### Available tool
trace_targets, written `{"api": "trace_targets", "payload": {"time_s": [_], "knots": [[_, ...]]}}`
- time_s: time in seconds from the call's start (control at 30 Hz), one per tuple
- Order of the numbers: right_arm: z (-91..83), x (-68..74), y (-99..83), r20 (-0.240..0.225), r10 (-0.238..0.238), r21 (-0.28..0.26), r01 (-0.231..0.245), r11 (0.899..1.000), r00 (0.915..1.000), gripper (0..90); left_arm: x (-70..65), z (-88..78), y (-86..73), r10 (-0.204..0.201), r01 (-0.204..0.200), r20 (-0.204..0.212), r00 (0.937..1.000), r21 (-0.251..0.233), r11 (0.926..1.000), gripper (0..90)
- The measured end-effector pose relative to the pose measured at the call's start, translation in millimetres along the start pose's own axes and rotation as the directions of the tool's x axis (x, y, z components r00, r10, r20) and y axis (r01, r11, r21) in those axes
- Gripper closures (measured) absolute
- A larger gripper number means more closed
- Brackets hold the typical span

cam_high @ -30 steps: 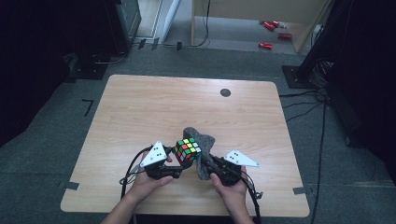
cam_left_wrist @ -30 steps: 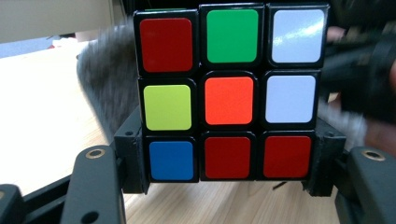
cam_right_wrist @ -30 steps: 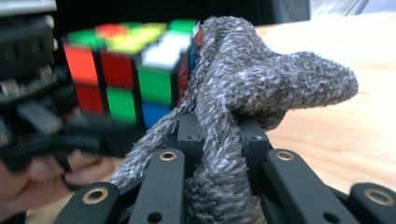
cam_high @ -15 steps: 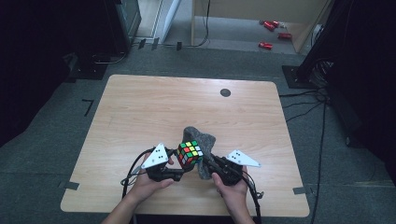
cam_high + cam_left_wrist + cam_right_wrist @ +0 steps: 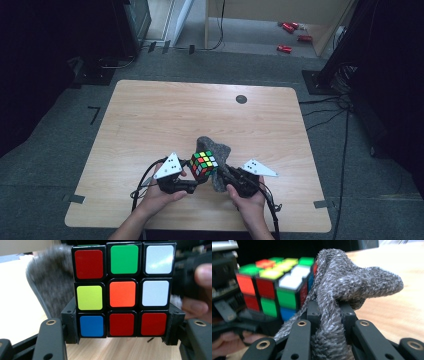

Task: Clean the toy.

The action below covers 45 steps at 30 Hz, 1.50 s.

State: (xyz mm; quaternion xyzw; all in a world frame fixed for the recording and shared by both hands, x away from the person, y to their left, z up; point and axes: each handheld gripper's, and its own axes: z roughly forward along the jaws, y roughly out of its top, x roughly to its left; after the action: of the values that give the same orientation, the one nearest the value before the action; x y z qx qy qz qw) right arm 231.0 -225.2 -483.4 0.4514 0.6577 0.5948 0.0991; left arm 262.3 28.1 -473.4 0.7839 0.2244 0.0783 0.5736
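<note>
Scrambled plastic puzzle cube with coloured stickers (image 5: 203, 164) sits low centre in the high view, lifted off the pale wooden bench (image 5: 150, 115), clamped in the left tongs (image 5: 192, 186). In the left gripper view the two black jaws press the cube's (image 5: 122, 290) bottom layer from either side; the upper two layers stand free. Judgement: rigid, light, glossy faces likely slippery; a low grip lets the cube tip, so a hold across the middle layer would be steadier.

Grey fuzzy cloth (image 5: 216, 155) lies against the cube's right side, bunched in the right tongs (image 5: 225, 175), which are closed on it. In the right gripper view the cloth (image 5: 342, 282) folds between the jaws and flops over towards the upper right. Judgement: soft, limp, easy to pinch anywhere, good friction for wiping.

Work sits near the bench's lower edge, close to both hands. Wide bare wood lies above and to both sides; a small dark round disc (image 5: 241, 99) sits upper right, well apart.
</note>
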Motion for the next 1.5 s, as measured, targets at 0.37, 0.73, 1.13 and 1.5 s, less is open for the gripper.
{"api": "trace_targets", "payload": {"time_s": [0.37,0.73,1.13,1.5], "knots": [[-4.9,-0.5,6.5,-0.042,0.001,0.0,-0.001,1.0,0.9991,76.0,5.1,-2.4,-1.1,-0.008,0.008,0.011,0.9999,0.006,0.9999,35.2],[-3.3,-12.3,3.3,0.073,-0.115,0.082,0.109,0.991,0.9906,72.4,19.5,-7.1,-1.3,-0.088,0.089,-0.068,0.9938,0.017,0.9959,35.2],[1.1,-35.1,-7.7,0.238,-0.213,0.207,0.165,0.964,0.9475,43.6,30.4,-8.5,-1.4,-0.162,0.174,-0.166,0.9728,0.064,0.9826,35.2],[-9.3,-28.9,2.6,0.233,-0.23,0.114,0.208,0.972,0.9451,23.1,35.2,-13.4,2.0,-0.183,0.197,-0.187,0.9651,0.059,0.9786,35.1]]}}
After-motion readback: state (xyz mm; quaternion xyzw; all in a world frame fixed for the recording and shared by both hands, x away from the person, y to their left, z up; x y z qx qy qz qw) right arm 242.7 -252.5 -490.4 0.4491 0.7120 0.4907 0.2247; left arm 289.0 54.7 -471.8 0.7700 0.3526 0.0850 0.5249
